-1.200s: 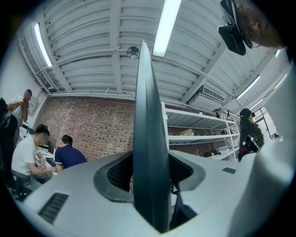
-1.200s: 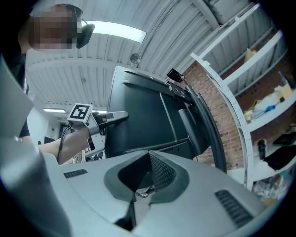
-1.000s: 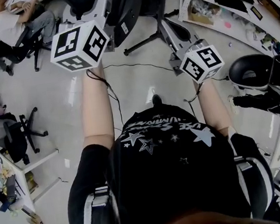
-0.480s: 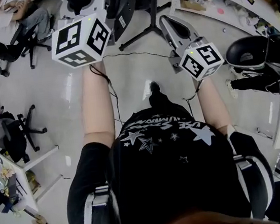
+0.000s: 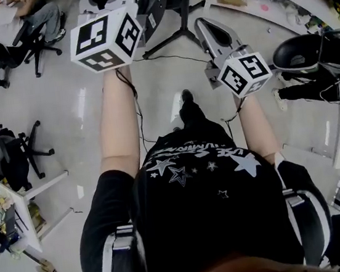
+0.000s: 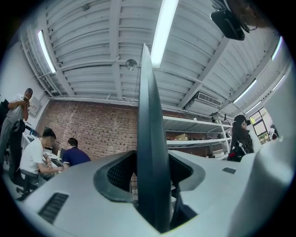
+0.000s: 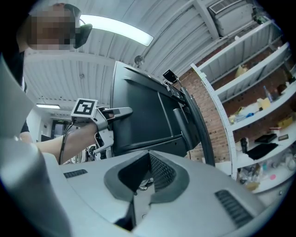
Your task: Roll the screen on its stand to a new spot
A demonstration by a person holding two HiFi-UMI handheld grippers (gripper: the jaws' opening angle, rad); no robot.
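The screen [image 7: 143, 115] is seen upright on its stand [image 5: 189, 5], just ahead of the person [image 5: 212, 220], on the pale floor [image 5: 80, 113]. Its thin side edge is clamped between the jaws of the left gripper [image 6: 150, 159], which are kept part-way apart by the thickness of the panel. The jaws of the right gripper [image 7: 147, 157] are drawn together with nothing between them; it is held near the screen's other side, apart from it as far as can be made out. The grasp needed for moving the screen is thus judged to be in place, and the rolling is taken to be under way or about to start. No destination is marked in any view, so how much travel is left cannot be told; the release at the new spot is not yet done
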